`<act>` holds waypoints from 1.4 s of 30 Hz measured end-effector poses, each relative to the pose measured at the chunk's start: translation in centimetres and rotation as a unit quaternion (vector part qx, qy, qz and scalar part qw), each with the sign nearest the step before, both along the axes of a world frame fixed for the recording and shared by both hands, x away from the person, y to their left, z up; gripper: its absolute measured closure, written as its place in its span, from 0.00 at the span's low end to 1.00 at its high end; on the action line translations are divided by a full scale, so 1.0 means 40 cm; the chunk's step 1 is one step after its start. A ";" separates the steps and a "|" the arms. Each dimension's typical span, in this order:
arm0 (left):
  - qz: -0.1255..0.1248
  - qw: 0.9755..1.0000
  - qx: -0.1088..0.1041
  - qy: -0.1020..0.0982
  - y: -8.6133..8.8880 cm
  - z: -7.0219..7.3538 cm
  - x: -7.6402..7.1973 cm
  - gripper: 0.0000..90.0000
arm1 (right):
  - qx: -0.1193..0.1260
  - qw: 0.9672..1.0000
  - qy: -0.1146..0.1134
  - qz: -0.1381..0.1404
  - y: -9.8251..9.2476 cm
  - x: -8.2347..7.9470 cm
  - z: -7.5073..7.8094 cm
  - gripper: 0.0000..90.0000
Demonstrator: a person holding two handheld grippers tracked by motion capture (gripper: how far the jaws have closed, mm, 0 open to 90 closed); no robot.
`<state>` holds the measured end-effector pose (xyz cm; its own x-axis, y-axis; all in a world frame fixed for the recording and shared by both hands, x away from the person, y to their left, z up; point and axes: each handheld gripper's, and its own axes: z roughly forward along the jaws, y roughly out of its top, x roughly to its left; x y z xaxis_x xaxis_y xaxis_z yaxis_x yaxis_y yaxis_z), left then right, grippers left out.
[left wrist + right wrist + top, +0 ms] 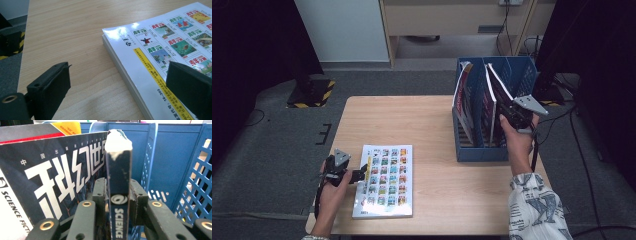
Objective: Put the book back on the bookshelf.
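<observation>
Work in hand is the filing of magazines into the blue file rack (482,150), the landmark for every position below.

Nearest the person, well to the rack's left, the left gripper (361,174) rests at the left edge of a thick magazine (384,180) lying flat on the wooden table (412,120), its cover a grid of small pictures. In the left gripper view the jaws stand spread: one over bare wood, the other above the cover, nothing clamped.

Farther off, the right gripper (508,111) is at the rack's right-hand compartment. In the right gripper view its pads flank the dark spine of a science fiction magazine (118,185) standing upright in the compartment; whether they press on the spine or have eased off cannot be told. A second science fiction magazine (50,177) leans just beside it.

Risks, as judged:
- Released without support, the upright magazine may tip toward the open side of its compartment.
- Withdrawn at an angle, a pad may drag the spine back out.
- The flat magazine's glossy cover may slip from a shallow edge grip.
</observation>
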<state>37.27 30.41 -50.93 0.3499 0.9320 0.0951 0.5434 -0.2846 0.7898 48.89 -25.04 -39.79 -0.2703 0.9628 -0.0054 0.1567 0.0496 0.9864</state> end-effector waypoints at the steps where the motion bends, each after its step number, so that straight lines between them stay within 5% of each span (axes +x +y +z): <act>1: 0.001 1.000 -0.001 -0.001 0.001 0.001 0.000 0.06 | 0.001 1.000 0.001 0.000 -0.001 -0.001 0.001 0.78; 42: 0.003 1.000 -0.002 -0.001 0.003 0.001 -0.001 0.06 | -0.005 0.999 0.009 0.030 0.005 -0.056 -0.002 0.82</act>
<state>37.23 30.54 -50.88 0.3444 0.9344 0.0916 0.5429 -0.2778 0.7926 46.65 -24.84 -39.89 -0.3279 0.9447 -0.0095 0.1710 0.0692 0.9828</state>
